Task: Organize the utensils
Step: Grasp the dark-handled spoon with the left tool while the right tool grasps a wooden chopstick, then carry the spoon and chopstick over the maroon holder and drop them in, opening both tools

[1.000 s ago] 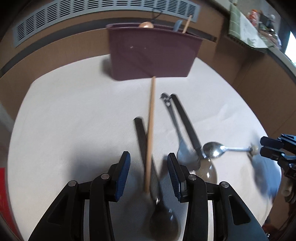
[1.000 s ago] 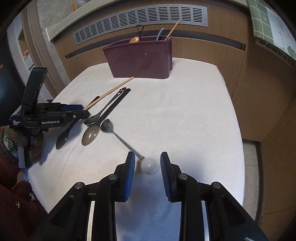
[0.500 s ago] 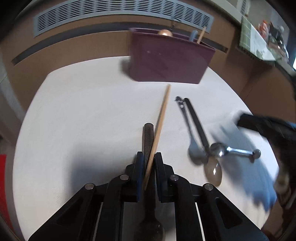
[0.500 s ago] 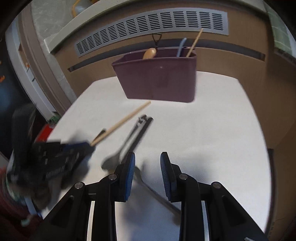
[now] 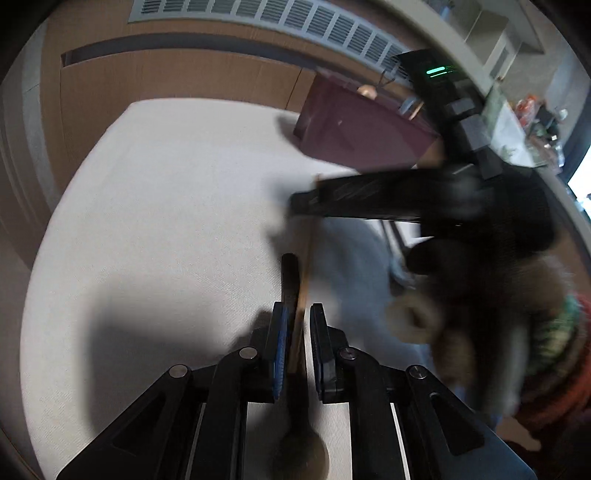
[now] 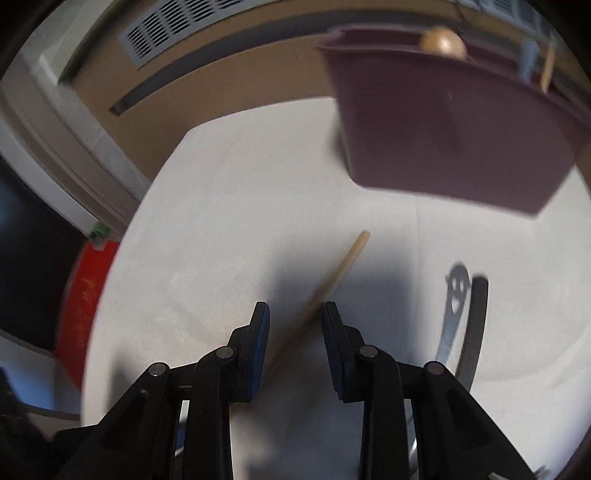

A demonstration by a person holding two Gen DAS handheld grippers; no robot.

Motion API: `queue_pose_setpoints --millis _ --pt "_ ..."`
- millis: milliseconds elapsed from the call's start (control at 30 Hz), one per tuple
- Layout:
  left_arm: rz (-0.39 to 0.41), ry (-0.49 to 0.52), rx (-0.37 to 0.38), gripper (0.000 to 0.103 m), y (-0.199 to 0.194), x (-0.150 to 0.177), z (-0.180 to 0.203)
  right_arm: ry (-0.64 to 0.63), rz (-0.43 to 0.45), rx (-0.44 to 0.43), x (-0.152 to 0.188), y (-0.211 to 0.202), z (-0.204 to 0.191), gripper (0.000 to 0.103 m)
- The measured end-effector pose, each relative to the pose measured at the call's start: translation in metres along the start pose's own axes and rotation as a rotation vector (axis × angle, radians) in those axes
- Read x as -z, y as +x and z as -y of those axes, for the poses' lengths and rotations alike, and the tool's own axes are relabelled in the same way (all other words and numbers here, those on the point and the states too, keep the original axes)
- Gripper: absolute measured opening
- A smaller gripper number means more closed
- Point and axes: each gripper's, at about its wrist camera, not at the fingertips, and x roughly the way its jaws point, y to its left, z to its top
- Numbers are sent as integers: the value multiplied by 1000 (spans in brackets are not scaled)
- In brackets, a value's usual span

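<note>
My left gripper (image 5: pixel 296 314) is shut on a wooden chopstick (image 5: pixel 303 273) that lies over a black-handled spoon (image 5: pixel 291 273) on the white cloth. My right gripper (image 6: pixel 295 314) is open with the far part of the same chopstick (image 6: pixel 343 266) between its fingers; it shows blurred across the left wrist view (image 5: pixel 306 201). A maroon utensil bin (image 6: pixel 454 122) stands at the back and holds several utensils; it also shows in the left wrist view (image 5: pixel 354 133).
A metal spoon handle with a face cutout (image 6: pixel 452 314) and a black handle (image 6: pixel 474 325) lie right of the chopstick. A wooden wall with a vent (image 5: pixel 258 22) runs behind the table. A red object (image 6: pixel 85 295) sits off the table's left edge.
My right gripper swept left from the ball-ended spoon to straddle the chopstick's far part. My left gripper closed on the chopstick's near end and holds it.
</note>
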Motion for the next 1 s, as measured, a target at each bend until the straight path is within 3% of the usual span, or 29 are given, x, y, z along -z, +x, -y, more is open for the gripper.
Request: queue_pose_setpoints --millis 67,133,233,433,600,767,800,900,1000 --pt "21 12 12 16 -12 0 -3 -79 20 58 0 4 -13 27" --pt "39 11 13 21 -24 1 -6 -166 40 101 3 6 -23 16" --pt "46 -4 17 22 -31 -1 -13 -245 48 90 8 2 -23 5" --pt "-47 34 24 22 -3 -13 1 -195 130 80 25 -42 26 5" --pt "-135 108 -121 22 33 -27 19 -141 211 90 46 -85 64 5" --pt "-167 138 -169 21 49 -34 28 -96 289 89 62 -115 91 5" --pt "-164 133 -165 14 51 -35 28 -83 307 90 64 -119 96 5" --pt "-124 87 -145 12 40 -36 29 -43 343 83 68 -132 113 5" --pt "12 62 -91 12 4 -43 39 -24 368 75 72 -143 122 5"
